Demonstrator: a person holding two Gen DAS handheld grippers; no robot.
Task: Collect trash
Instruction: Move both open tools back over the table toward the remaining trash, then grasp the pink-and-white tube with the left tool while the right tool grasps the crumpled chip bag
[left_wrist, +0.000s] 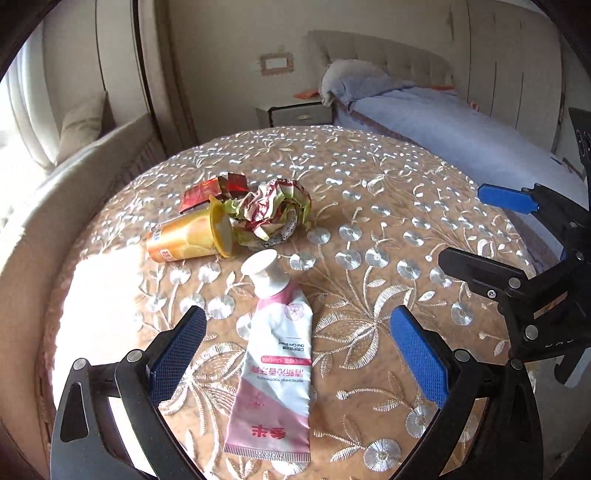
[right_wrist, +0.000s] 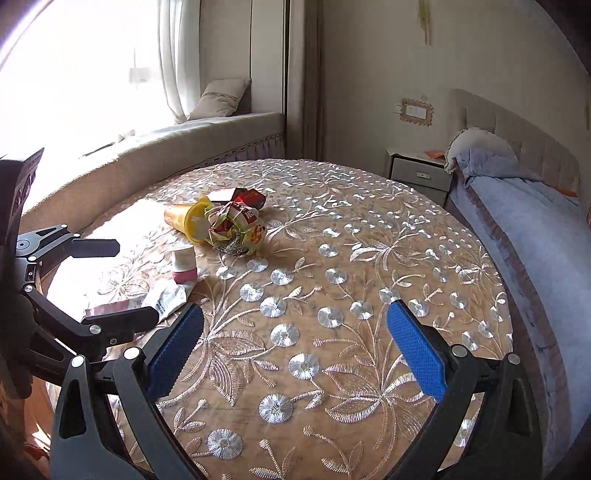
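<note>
We see a round table (right_wrist: 369, 258) with a shiny flower cloth, a bed (right_wrist: 535, 229) and a window seat (right_wrist: 207, 136) past it. Our left gripper (left_wrist: 297, 350) is wide apart, its fingers on each side of the pink toothpaste tube (left_wrist: 275, 362), not squeezing it. Beyond lie a yellow cup (left_wrist: 192, 240), crumpled wrapper (left_wrist: 273, 210) and red packet (left_wrist: 210, 192). Our right gripper (right_wrist: 295, 347) is wide apart too, holding nothing.

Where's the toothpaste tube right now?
Left wrist view: toothpaste tube lies flat between the open left gripper fingers, cap toward the yellow cup.
</note>
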